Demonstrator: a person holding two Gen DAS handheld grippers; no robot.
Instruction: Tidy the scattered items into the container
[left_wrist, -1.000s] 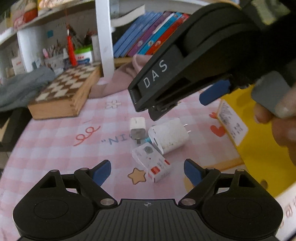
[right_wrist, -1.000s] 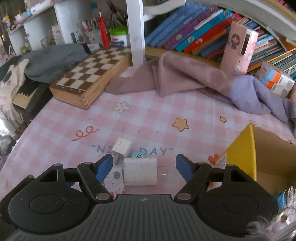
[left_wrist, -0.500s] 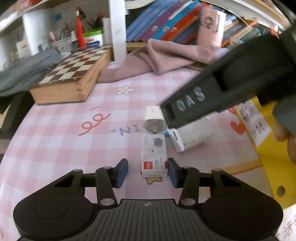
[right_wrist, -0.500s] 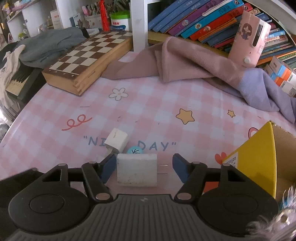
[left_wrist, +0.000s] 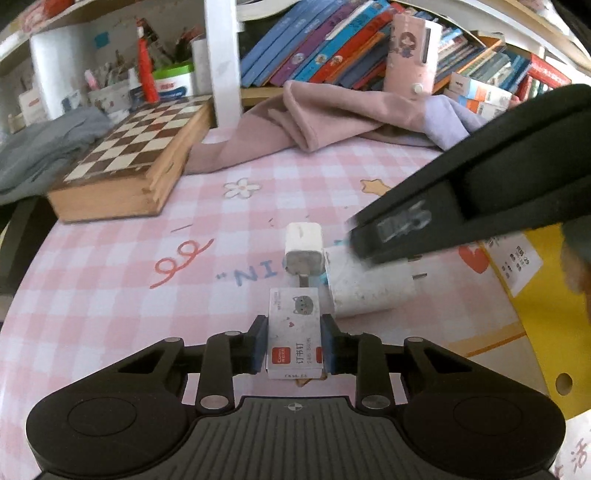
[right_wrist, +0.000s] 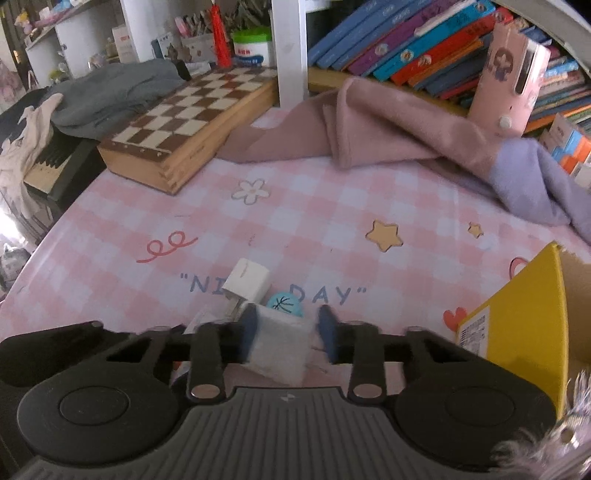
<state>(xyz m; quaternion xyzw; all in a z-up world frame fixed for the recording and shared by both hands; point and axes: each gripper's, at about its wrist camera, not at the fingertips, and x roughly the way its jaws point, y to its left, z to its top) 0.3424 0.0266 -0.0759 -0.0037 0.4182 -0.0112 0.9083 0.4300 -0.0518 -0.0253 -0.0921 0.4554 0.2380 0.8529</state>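
Observation:
My left gripper (left_wrist: 294, 345) is shut on a small white staples box (left_wrist: 294, 330) that rests on the pink checked table. My right gripper (right_wrist: 288, 334) has its fingers closing around a large white charger (right_wrist: 280, 345); a gap still shows at the right finger, and the view there is blurred. The charger also shows in the left wrist view (left_wrist: 369, 284), under the right gripper's black body (left_wrist: 480, 199). A small white plug cube (left_wrist: 303, 248) and a teal round item (right_wrist: 285, 304) lie just beyond. The yellow cardboard box (right_wrist: 524, 325) stands at the right.
A wooden chessboard box (right_wrist: 184, 122) lies at the back left. A pink and lilac cloth (right_wrist: 388, 129) lies at the back, before a shelf of books (right_wrist: 406, 40). A grey cloth (right_wrist: 107, 92) lies far left. The table edge runs down the left.
My left gripper has moved forward and closed on the staples box. My right gripper has lowered over the large charger and its fingers have narrowed around it.

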